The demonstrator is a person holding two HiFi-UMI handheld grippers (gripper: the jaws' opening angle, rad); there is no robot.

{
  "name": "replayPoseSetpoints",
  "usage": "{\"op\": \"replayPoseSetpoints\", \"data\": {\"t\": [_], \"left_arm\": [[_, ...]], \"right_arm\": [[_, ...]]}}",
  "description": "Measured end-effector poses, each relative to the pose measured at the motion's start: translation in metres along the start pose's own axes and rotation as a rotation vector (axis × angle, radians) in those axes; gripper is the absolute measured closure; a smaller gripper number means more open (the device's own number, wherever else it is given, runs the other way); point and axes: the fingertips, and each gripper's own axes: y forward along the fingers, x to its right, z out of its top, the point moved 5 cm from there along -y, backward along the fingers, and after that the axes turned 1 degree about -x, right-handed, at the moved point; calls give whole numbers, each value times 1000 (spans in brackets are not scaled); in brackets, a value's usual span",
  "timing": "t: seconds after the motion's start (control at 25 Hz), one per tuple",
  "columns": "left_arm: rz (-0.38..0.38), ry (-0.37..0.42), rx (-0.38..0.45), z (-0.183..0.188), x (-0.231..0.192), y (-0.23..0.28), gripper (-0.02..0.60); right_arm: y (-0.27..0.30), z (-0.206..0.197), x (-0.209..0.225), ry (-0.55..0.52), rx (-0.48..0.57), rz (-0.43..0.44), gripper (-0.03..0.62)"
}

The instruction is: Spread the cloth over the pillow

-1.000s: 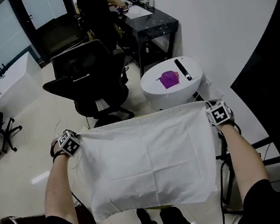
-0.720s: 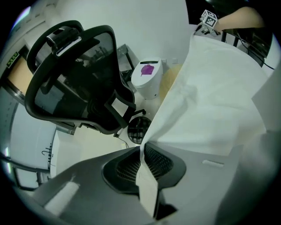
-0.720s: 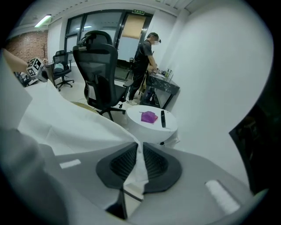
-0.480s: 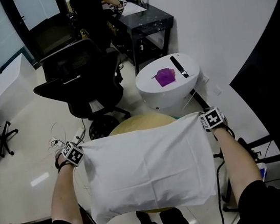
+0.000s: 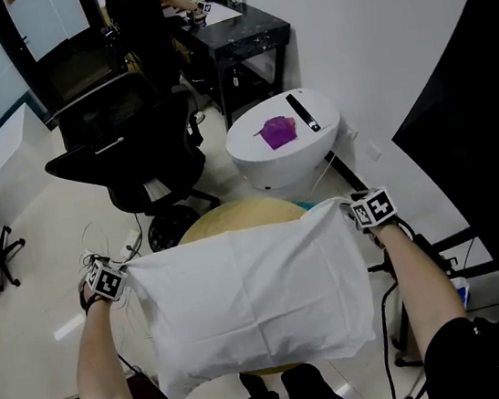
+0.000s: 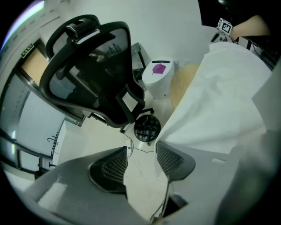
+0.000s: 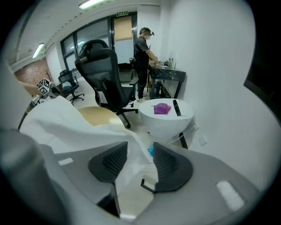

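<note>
A white cloth [image 5: 255, 304] hangs spread between my two grippers, over a tan pillow [image 5: 233, 216] whose far edge shows beyond it. My left gripper [image 5: 124, 274] is at the cloth's left corner, and its jaws are opening. In the left gripper view the gripper [image 6: 141, 160] has only floor between its pads, and the cloth [image 6: 219, 101] lies against the right pad's outer side. My right gripper [image 5: 357, 211] is at the right corner, jaws opening too. In the right gripper view a loose fold of the cloth [image 7: 66, 123] sags between the parted pads of the gripper [image 7: 139, 160].
A black office chair [image 5: 133, 155] stands just beyond the pillow on the left. A white round table [image 5: 262, 160] with a purple thing [image 5: 277, 131] and a black remote [image 5: 300, 113] is beyond on the right. A person stands at a black desk [image 5: 236, 34] further back.
The cloth has come down from chest height, and the pillow now shows beyond its far edge. Both grippers have moved lower and slightly left.
</note>
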Motion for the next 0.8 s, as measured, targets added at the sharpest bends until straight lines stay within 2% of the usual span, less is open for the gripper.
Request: {"op": "replayPoseSetpoints", "data": {"t": [0.16, 0.24, 0.36, 0.52, 0.64, 0.8], "left_arm": [[5, -86, 112, -2, -7, -33, 383], [6, -93, 162, 2, -5, -49, 383], [29, -79, 175, -3, -2, -69, 383], [28, -128, 214, -14, 1, -96, 383], [-8, -89, 270, -10, 28, -117, 383], [-46, -27, 376, 6, 73, -148, 383]], "right_arm": [[-21, -10, 6, 32, 32, 80, 384], [-34, -14, 12, 45, 57, 75, 382], [-61, -19, 23, 66, 112, 40, 382], [-107, -21, 23, 78, 230, 36, 382], [-142, -33, 10, 89, 307, 53, 384], [-182, -70, -16, 123, 374, 63, 385]]}}
